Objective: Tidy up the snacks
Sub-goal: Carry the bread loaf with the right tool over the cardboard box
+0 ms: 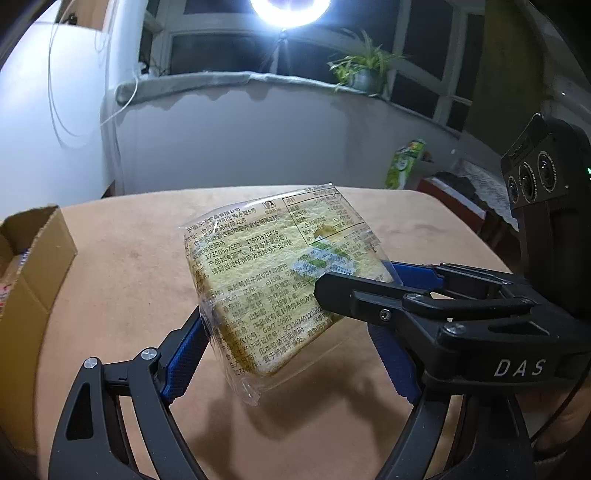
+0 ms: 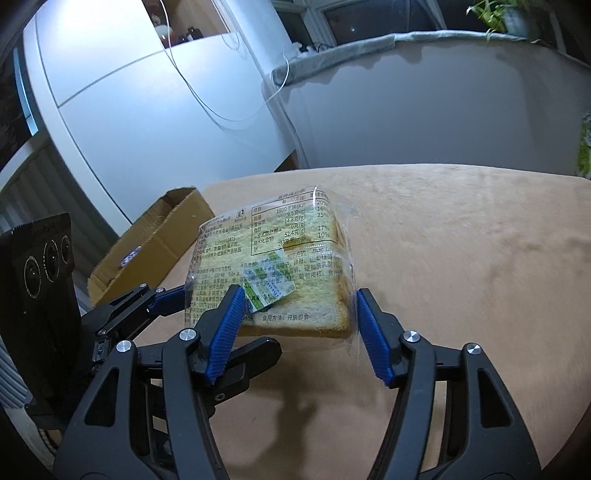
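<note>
A clear-wrapped packet of sliced bread, printed with black text, hangs tilted above the tan table cloth. My left gripper is shut on its lower left part, with the left blue pad pressed against the packet's edge. My right gripper is shut on the near end, both blue pads against the wrapper. In the left wrist view the right gripper reaches in from the right. An open cardboard box sits at the table's left edge.
A wrapped snack lies inside the box. Behind the table stand a white cabinet and a grey wall with a window ledge. A potted plant and a bright ring light are above. A green carton stands far right.
</note>
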`<state>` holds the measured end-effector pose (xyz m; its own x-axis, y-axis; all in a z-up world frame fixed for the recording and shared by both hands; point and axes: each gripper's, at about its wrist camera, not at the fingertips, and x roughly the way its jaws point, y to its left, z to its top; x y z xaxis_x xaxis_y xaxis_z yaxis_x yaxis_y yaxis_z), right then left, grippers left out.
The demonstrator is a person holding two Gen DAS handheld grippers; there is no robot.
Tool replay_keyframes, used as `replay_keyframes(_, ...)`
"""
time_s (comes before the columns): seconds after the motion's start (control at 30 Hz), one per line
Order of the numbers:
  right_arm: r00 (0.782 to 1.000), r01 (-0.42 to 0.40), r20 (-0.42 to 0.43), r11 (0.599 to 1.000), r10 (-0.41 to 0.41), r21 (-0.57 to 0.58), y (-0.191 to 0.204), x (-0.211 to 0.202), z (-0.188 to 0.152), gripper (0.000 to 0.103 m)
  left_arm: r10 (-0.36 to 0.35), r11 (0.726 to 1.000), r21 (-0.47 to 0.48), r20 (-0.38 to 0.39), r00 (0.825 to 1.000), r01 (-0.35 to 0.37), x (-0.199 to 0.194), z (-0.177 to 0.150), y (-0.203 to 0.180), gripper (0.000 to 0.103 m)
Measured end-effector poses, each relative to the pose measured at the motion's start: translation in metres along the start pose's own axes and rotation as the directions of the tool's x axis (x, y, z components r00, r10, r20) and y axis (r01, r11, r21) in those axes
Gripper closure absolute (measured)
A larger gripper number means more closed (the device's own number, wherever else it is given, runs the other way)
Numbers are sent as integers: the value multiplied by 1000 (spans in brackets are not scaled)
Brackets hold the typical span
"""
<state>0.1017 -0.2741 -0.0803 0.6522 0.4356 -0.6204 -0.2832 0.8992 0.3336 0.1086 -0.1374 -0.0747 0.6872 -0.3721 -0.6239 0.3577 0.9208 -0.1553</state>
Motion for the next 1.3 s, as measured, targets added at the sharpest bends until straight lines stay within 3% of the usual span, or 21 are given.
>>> replay_keyframes(0.23, 999, 25, 41, 999, -23, -28, 27, -39, -7, 39, -18, 1000, 15, 44, 999, 17, -33, -2, -11, 18)
replay_keyframes(0.67, 996, 24, 89, 995, -15, -100, 89, -54, -4, 39, -6, 1000, -6, 123, 992, 7, -88, -10, 10, 18)
replay_keyframes(1.03, 995, -42, 81, 982, 58, -183, 156, -23, 8, 39, 71, 996, -72, 176, 982, -59, -130, -26, 60, 18)
replay_keyframes(1.3, 988, -119, 61, 957, 140, -265, 209, 5, 20, 39, 187, 980, -101, 211, 959, -169, -162, -27, 99, 18)
